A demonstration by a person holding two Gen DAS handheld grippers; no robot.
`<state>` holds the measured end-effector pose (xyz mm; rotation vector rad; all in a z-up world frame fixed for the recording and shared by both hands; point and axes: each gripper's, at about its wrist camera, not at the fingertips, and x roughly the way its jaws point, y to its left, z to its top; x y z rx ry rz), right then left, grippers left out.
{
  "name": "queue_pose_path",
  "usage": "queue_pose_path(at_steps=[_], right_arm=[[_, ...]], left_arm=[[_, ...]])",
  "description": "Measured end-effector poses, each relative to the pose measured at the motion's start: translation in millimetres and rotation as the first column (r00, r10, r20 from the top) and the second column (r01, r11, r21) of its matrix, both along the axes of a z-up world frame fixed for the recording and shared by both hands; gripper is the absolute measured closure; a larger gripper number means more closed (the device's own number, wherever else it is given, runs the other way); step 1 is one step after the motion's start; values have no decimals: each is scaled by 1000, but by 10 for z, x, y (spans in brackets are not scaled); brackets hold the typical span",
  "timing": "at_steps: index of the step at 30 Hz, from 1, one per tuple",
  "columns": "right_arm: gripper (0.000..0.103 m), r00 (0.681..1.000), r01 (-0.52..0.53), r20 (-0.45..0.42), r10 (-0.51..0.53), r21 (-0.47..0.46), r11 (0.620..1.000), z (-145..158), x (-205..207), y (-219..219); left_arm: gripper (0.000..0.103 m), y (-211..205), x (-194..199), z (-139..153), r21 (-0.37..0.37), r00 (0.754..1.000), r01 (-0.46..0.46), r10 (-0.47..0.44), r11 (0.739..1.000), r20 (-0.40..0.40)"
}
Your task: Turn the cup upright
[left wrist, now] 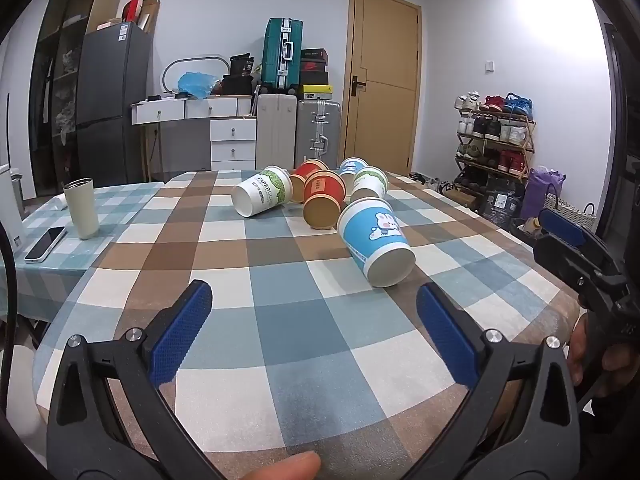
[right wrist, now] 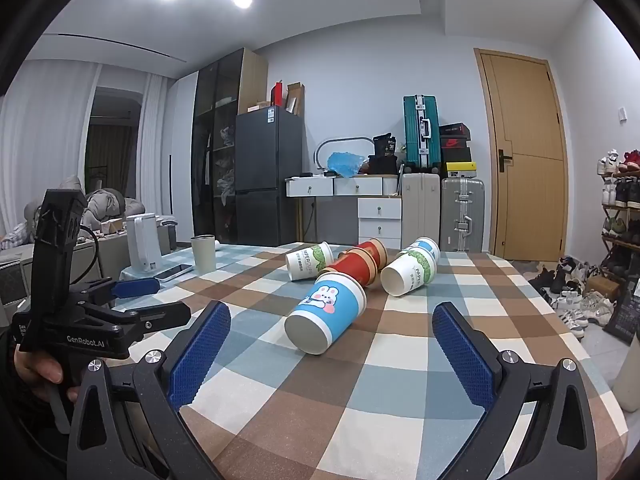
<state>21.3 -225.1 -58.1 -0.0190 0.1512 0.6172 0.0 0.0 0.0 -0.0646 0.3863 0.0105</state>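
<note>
Several paper cups lie on their sides on the checked tablecloth. The nearest is a blue cup with a rabbit picture, its base toward the camera; it also shows in the right wrist view. Behind it lie two red cups, two white-and-green cups and another blue cup. My left gripper is open and empty, short of the rabbit cup. My right gripper is open and empty, just short of the same cup. Each gripper shows at the other view's edge.
A cream tumbler stands upright at the left beside a phone. A white appliance stands further left. The table's right edge drops to a floor with shoes. Furniture and suitcases stand behind the table.
</note>
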Motion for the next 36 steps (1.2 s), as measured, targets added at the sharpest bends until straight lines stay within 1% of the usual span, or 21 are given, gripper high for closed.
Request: queue_pose_path(at_steps=[5,12,15,23,26,36], right_arm=[[0,1000,1,-2,-1,-1,1000,4,0,0],[0,1000,0,-3,0,-6,1000,4,1,7],[0,1000,0,-3,0,-5,1000,5,1,1],[0,1000,-2,-5,2,-6,1000,-10,-17,12],[0,1000,-1,-6,1,-7,1000,-12,-26,11],[0,1000,-1,-4,0,-7,1000,-17,-21,18]], left_arm=[[1,6,-2,-1,-21,1000,0,1,1000,6],[1,9,-7,2,-9,1000,0,0,1000,2],[1,9,21,8,-18,1000,8,-8,1000,-9],[1,-5,50,-3,-14,1000,14,-14,1000,-6],[1,35,26,2,-20,1000,19,-18,1000,8],[1,17,-50,52,10,999,7,-8,1000,51]])
